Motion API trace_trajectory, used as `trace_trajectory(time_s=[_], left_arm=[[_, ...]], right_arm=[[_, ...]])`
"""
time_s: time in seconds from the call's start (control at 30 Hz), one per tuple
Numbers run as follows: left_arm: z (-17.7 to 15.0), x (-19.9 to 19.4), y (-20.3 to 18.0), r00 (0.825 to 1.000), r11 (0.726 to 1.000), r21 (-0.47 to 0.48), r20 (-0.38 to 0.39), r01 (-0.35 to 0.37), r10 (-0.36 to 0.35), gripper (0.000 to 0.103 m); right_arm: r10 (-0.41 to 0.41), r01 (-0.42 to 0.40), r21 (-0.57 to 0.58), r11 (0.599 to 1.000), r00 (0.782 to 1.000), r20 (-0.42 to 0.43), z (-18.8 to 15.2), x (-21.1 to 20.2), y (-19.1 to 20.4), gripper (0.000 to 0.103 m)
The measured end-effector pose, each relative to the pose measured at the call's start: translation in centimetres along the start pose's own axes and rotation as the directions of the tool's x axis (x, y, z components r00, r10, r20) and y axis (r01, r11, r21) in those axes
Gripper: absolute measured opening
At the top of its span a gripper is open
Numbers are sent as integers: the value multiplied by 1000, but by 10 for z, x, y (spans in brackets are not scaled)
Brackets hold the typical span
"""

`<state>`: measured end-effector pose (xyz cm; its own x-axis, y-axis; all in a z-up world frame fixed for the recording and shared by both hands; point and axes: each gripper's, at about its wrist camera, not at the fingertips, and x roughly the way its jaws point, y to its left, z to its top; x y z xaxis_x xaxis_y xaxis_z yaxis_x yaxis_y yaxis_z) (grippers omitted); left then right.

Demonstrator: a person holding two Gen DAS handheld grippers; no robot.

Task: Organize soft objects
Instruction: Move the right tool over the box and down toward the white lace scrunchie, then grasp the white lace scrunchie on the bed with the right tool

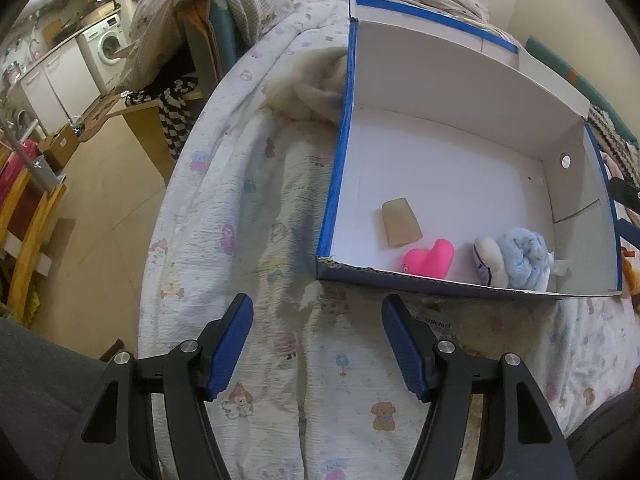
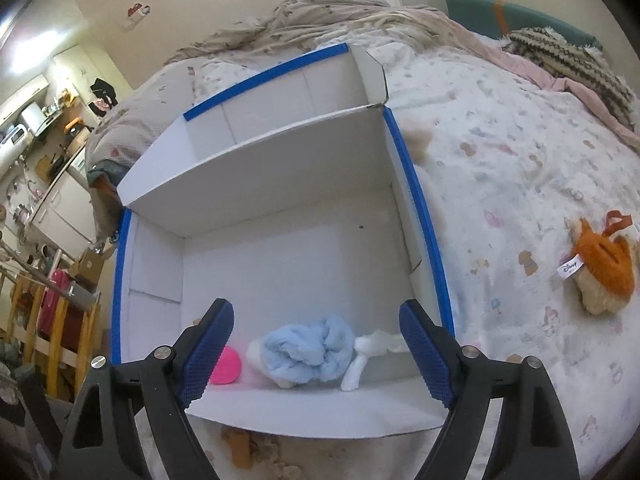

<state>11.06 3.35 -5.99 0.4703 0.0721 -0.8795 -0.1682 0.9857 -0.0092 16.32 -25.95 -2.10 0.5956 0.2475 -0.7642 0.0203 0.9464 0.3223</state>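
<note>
A white cardboard box with blue-taped rims [image 1: 340, 152] [image 2: 420, 200] lies open on the bed. Inside, near its front wall, lie a pink soft toy [image 1: 430, 258] [image 2: 226, 366], a light blue and white plush [image 1: 516, 258] [image 2: 308, 348] and a tan piece [image 1: 400, 222]. My left gripper [image 1: 318, 344] is open and empty over the bedspread, left of the box's front corner. My right gripper [image 2: 316, 350] is open and empty, its jaws standing on either side of the blue plush at the box's front. An orange and tan plush [image 2: 604, 268] lies on the bed, right of the box.
A cream fluffy thing [image 1: 312, 88] lies against the box's left wall. A rumpled quilt [image 2: 340, 20] and a striped knit blanket [image 2: 572, 56] lie at the bed's far end. The bed edge drops to a tiled floor [image 1: 100, 240] with wooden furniture [image 1: 28, 240].
</note>
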Motion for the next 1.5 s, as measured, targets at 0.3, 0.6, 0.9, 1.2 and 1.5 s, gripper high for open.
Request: trace_trajectory(time_s=[0.3,0.6,0.9,1.2,1.5], left_arm=[[-1,-1,0,1000,1000,0,-1,-1,1,64],[-3,4,-1,1000,999,17,-3,-29,29,64],[-5,15,6,997,997,8,-28,-75,75,64],[-6,22,1,996,996,32,-41,-79,81,64],[-9,27,3,995,995,43,-56,-85,87,64]], right_arm=[[52,-52,-39,998,999,4,-49,-31,11,90],[87,-94,-51,994,988,-127,-104,-17,3,90],[50,-50,5,999,959,-280,-121,24,-12,90],[21,-156,-245,957,879,-477,-164,66,46,85],[-25,-126,-304,944,894,-448,-171,64,50,22]])
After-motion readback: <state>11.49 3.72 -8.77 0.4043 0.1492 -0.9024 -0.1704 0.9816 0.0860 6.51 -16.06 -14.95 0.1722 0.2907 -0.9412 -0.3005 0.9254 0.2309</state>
